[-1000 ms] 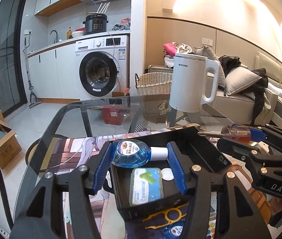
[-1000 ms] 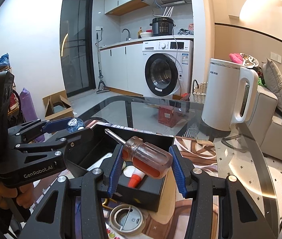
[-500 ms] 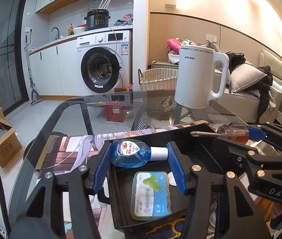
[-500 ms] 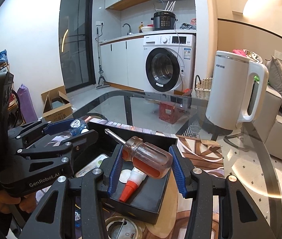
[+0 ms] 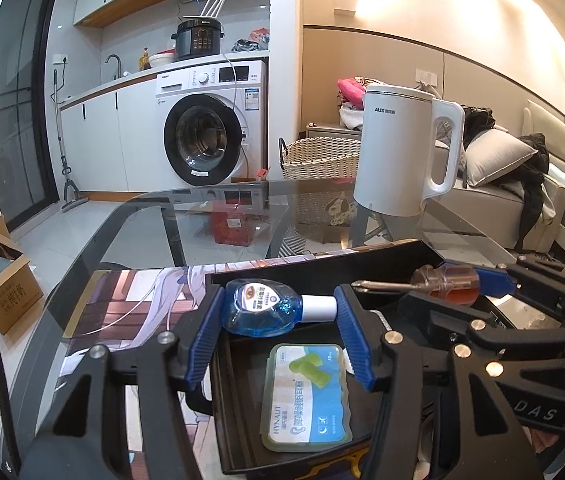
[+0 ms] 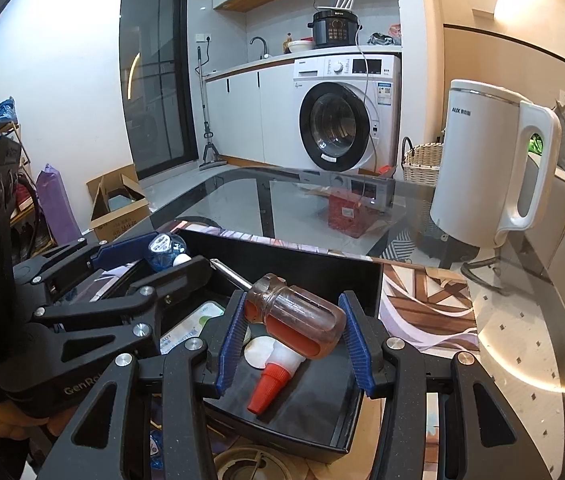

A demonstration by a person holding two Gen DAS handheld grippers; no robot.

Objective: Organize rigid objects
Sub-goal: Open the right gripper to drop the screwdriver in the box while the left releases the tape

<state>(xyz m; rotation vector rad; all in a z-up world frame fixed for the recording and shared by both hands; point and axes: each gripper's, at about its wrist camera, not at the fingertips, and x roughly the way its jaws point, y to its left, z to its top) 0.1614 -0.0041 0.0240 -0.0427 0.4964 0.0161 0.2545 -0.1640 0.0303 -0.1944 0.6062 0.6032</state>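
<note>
Still over black tray (image 5: 422,246), left gripper (image 5: 278,334) clamping blue bottle (image 5: 260,307), right gripper (image 6: 292,334) clamping screwdriver (image 6: 294,316).

"AUX" on kettle (image 5: 398,152); "HYNAUT" on packet (image 5: 306,396)

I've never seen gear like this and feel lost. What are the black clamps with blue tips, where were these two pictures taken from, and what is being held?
There is no robot: a person holds two hand-operated clamps, each with a fisheye camera looking along its fingers. One picture is from the left clamp, one from the right. The left gripper is shut on a blue bottle. The right gripper is shut on a screwdriver with a clear red handle. Both hover over a black tray on a glass table. In the tray lie a flat green-and-blue packet and a red-tipped tube. A white kettle stands behind.
</note>
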